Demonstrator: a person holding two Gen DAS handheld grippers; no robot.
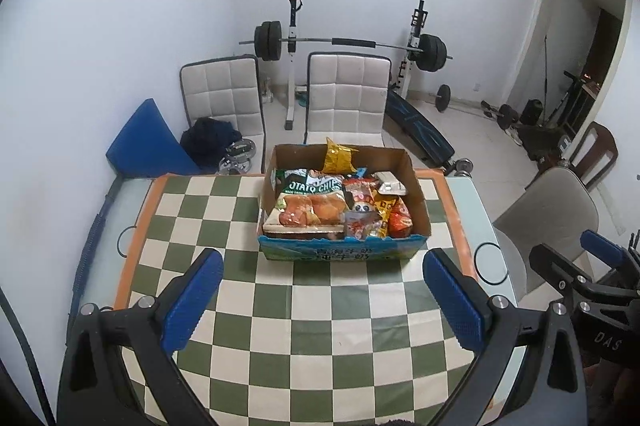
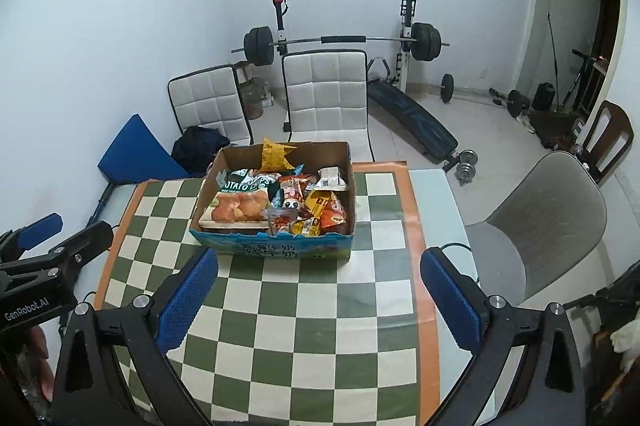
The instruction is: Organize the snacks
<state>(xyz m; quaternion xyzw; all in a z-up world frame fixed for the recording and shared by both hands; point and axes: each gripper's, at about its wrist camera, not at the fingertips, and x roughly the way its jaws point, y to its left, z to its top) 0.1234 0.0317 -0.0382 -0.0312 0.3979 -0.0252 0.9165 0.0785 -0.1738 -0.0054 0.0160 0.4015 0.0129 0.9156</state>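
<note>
A cardboard box (image 1: 418,194) with a blue printed front stands on the far half of the checkered table; it also shows in the right wrist view (image 2: 208,194). It is full of snack packets: a potato chips bag (image 1: 312,200) (image 2: 240,198) at the left, a yellow bag (image 1: 338,156) (image 2: 274,154) upright at the back, several small red and orange packets at the right. My left gripper (image 1: 322,282) is open and empty, held above the table in front of the box. My right gripper (image 2: 320,280) is open and empty, beside the left one.
The green and white checkered cloth (image 1: 312,326) covers the table. Two white padded chairs (image 1: 346,94) stand behind the table, a grey chair (image 2: 548,222) at its right. A barbell rack (image 1: 348,44) and bench stand by the back wall. A blue cushion (image 1: 148,142) leans at left.
</note>
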